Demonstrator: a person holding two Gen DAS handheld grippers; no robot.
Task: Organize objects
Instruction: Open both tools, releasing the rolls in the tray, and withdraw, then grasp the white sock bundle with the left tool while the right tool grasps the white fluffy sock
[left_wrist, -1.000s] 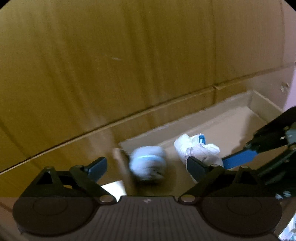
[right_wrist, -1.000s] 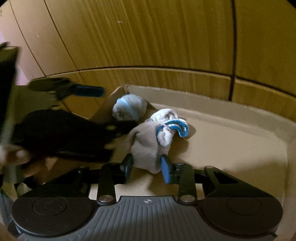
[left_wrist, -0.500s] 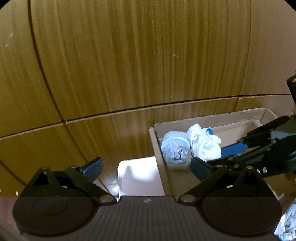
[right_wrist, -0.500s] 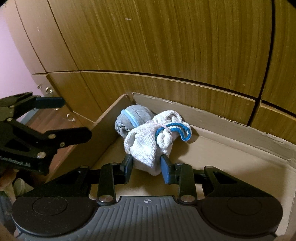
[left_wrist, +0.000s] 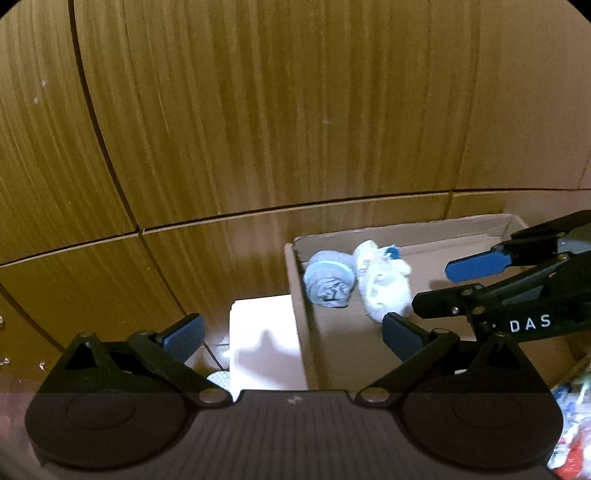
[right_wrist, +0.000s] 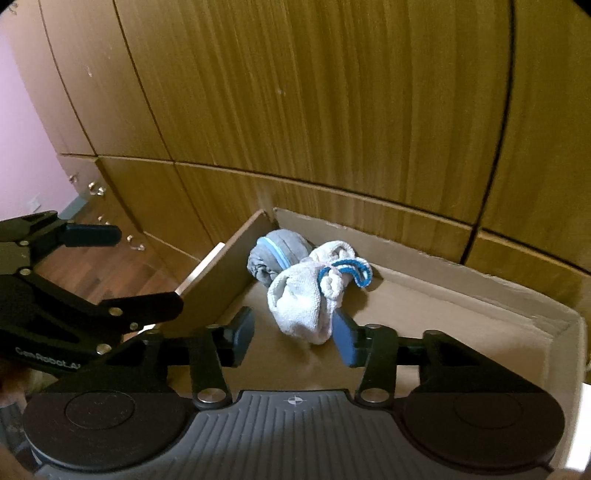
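Wooden cabinet fronts fill the background, and a cardboard box sits on the floor against them. In its left corner lie a white rolled sock bundle with a blue cuff and, touching it, a grey rolled sock bundle. The right gripper tilts down over the box; its jaws have just been opening and stand partly apart around the white bundle's near end without pressing it. The left gripper angles down above the box's left wall, jaws wide and empty.
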